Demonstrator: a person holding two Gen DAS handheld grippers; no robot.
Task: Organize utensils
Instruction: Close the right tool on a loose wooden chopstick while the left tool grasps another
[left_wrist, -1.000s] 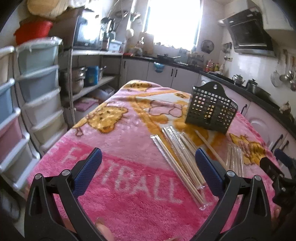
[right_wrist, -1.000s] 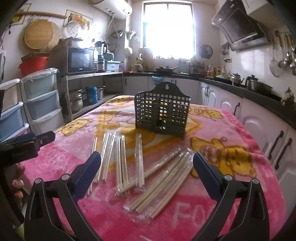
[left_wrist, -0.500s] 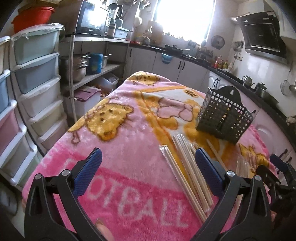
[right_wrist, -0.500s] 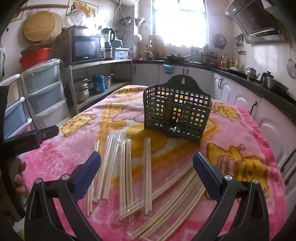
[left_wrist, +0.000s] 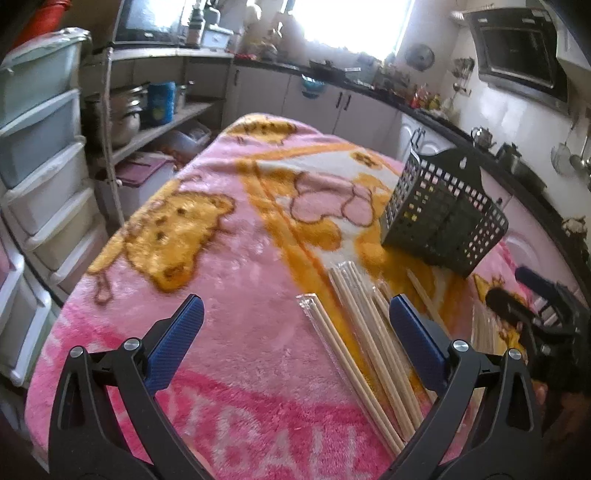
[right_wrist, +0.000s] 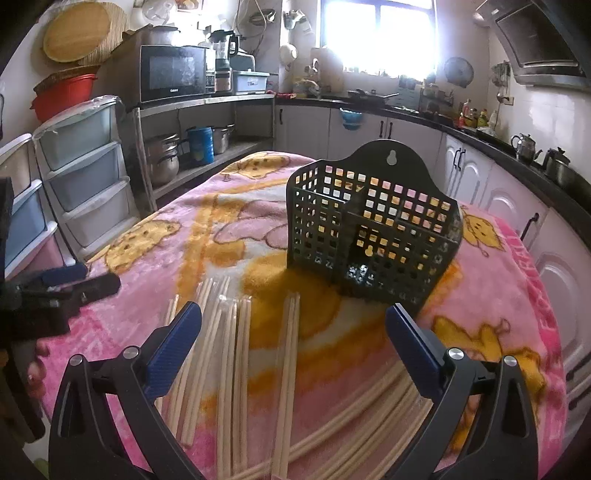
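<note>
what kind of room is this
Most likely a home kitchen: a microwave on a shelf, a range hood on the wall, kettles on a dark counter, and wrapped chopsticks on a blanket-covered table.

Premises were a domestic kitchen: range hood (right_wrist: 543, 40), microwave (right_wrist: 173, 72), kettles (right_wrist: 524, 144) on dark counter (right_wrist: 491, 137), white cabinets (right_wrist: 469, 173), stacked plastic drawers (right_wrist: 86, 173).
</note>
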